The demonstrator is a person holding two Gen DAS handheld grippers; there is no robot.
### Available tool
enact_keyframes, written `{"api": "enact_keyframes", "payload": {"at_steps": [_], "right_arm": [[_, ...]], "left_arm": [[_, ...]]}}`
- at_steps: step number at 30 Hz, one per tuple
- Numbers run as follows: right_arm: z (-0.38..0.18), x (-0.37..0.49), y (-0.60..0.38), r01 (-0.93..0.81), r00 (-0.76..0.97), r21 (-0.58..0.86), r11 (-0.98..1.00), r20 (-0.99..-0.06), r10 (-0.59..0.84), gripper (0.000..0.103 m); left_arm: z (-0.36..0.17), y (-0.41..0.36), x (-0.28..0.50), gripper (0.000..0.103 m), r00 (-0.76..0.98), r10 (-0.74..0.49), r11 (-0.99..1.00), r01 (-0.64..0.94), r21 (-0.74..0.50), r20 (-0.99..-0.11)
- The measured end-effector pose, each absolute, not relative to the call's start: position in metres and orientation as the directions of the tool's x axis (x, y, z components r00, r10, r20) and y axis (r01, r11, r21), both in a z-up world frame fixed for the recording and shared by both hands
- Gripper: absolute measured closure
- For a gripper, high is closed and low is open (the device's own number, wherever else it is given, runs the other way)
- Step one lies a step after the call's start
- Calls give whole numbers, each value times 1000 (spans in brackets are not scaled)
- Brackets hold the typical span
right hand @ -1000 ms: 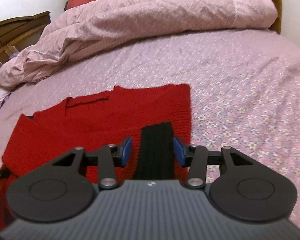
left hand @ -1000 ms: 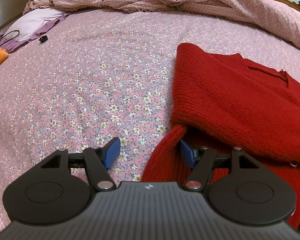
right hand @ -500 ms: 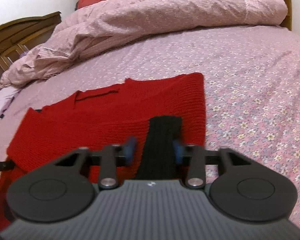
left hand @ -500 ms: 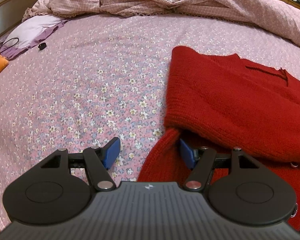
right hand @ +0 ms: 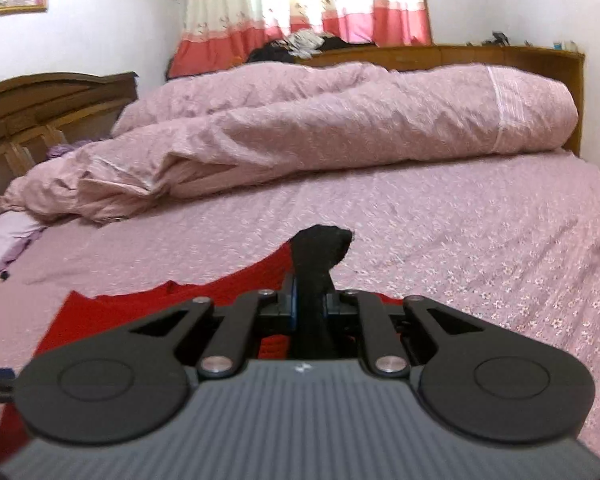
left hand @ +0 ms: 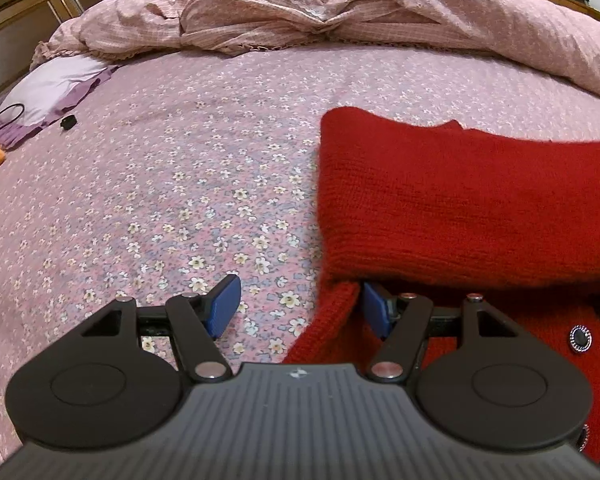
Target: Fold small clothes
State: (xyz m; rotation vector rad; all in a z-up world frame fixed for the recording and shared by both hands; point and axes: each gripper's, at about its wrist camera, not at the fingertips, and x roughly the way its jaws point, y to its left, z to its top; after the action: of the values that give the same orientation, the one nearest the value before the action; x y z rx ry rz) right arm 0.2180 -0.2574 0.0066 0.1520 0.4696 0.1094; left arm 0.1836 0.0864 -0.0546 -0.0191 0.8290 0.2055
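Cardigan [left hand: 460, 208], red knit, lies on the flowered bed [left hand: 172, 184] right of the left gripper [left hand: 296, 306], whose fingers stay spread with the garment's edge between them, ungripped. Further right, the right gripper [right hand: 310, 304] has just clamped its fingers on the black cuff [right hand: 320, 252] and lifted it, so a sleeve fold looks underway.

Chunky ribbed red knit on the sweater [left hand: 460, 200], woolly and matt, with a shiny metal-rimmed button [left hand: 581, 337]. The black cuff [right hand: 320, 256] looks soft ribbed knit too. Thin floral cotton bedsheet [left hand: 180, 184], slightly creased; crinkled pink cloth duvet [right hand: 340, 128]. Matt black plastic on the left gripper [left hand: 298, 306], blue rubbery pads [left hand: 224, 306]. Polished wood headboard [right hand: 500, 54].
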Motion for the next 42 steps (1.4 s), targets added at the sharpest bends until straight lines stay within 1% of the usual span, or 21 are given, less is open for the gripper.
{"api": "enact_keyframes", "payload": {"at_steps": [5,8,10,12,15,16,18,22,27,31,32,33,34,36,37,38,40,42], "right_arm": [[-39,247,-255,-23,832,125,992,-548,89,89],[-66,258,-259,13,800,136,991,-595,72,89],[-71,255,-262,23,816,157,987,-573,72,89],[-68,254,-264,27,815,169,985,-574,77,87],[-58,251,-266,39,808,204,978,-582,89,79],[-52,247,-269,57,810,217,974,-581,82,75],[-44,237,-275,86,820,244,966,-569,70,72],[-32,213,-287,76,831,310,948,-545,112,65],[-40,204,-290,83,798,345,935,-585,146,63],[-53,207,-289,114,785,340,934,-607,125,62],[-55,205,-290,118,789,360,925,-600,133,67],[-56,203,-292,125,794,374,919,-593,134,75],[-55,201,-293,129,801,370,920,-585,123,89],[-50,196,-296,137,815,361,922,-570,102,93],[-49,193,-297,153,816,345,926,-572,78,98],[-49,193,-298,169,813,318,933,-581,51,99],[-56,195,-301,211,792,270,939,-611,-2,98],[-64,196,-305,229,768,265,937,-641,-6,98]], "left_arm": [[-60,86,187,33,644,179,980,-188,73,-744],[-57,87,185,33,646,175,982,-174,80,-743],[-51,88,182,33,651,163,984,-167,70,-741],[-41,89,178,33,667,149,985,-162,54,-730],[-25,87,174,33,701,138,988,-148,47,-700],[-20,86,173,33,712,136,988,-144,47,-689],[-11,82,175,33,730,127,991,-127,49,-672],[-8,72,186,33,741,111,993,-102,53,-662],[-21,63,207,33,729,89,996,-82,42,-679],[-33,57,221,33,705,88,996,-69,56,-704],[-36,57,223,33,699,88,996,-64,60,-709],[-39,57,225,33,694,92,996,-65,66,-714],[-41,58,227,33,690,96,995,-66,69,-718],[-45,58,230,33,688,99,995,-69,70,-719],[-47,59,231,33,688,97,995,-69,69,-719],[-49,60,233,32,686,101,995,-72,71,-721],[-53,61,236,31,682,99,995,-76,64,-725],[-54,63,238,30,681,95,995,-77,57,-726]]}}
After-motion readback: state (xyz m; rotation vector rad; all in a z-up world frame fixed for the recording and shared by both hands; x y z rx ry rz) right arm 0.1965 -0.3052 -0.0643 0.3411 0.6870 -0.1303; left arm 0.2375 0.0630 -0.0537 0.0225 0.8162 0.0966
